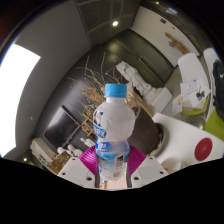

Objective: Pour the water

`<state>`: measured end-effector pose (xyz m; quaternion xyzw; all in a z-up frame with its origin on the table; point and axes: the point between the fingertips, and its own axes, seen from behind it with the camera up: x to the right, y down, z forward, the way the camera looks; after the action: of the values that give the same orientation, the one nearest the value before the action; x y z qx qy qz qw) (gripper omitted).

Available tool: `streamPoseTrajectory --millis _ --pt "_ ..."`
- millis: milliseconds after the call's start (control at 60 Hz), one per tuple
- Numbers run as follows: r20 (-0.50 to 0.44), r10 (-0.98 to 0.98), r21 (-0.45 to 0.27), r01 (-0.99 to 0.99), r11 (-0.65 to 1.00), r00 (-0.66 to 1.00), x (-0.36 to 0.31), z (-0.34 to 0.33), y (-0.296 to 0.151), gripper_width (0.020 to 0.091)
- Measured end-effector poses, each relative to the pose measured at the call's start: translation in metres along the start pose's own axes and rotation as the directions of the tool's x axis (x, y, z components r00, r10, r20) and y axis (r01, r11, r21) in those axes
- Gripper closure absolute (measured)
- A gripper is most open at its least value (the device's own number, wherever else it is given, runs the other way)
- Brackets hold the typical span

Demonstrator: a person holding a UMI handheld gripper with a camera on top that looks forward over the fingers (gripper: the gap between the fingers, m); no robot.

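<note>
Water bottle [116, 130], blue-capped and upright, is pinched between the tool's [113, 168] pink pads, lifted clear of surrounding furniture.

I'm seeing the bottle [114, 135] showing as clear, glossy plastic with a smooth blue plastic cap [116, 90] and a shiny printed label [105, 127]. The tool [113, 166] is gripping it with matt magenta pads [91, 157] on smooth white plastic fingers [78, 170]. Beyond, a white appliance [193, 145] is looking like glossy plastic with a red button [204, 147].
</note>
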<state>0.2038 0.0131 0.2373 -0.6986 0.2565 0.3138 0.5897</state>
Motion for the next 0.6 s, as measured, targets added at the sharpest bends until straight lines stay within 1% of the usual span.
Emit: streamPoseTrajectory --millis 83,133,183,267,283,383,467,600 --pt "-0.060 -0.236 0.059 0.239 0.969 0.970 0.016 -0.014 -0.041 0.0753" --pt "-0.109 -0.342 0.070 0.350 0.934 0.934 0.035 -0.017 -0.062 0.0754" --pt "-0.159 -0.437 0.069 0.452 0.889 0.885 0.058 -0.025 -0.074 0.0754" --pt "-0.243 -0.562 0.012 0.582 0.813 0.791 0.105 -0.029 -0.086 0.0754" --pt "-0.255 -0.583 0.008 0.605 0.796 0.771 0.118 -0.035 -0.081 0.0754" --pt "-0.321 -0.651 -0.091 0.662 0.744 0.687 0.172 -0.032 -0.081 0.0754" --pt "-0.339 -0.658 -0.144 0.654 0.743 0.672 0.210 -0.034 -0.066 0.0755" --pt "-0.358 -0.655 -0.197 0.632 0.749 0.665 0.257 -0.041 -0.041 0.0754"
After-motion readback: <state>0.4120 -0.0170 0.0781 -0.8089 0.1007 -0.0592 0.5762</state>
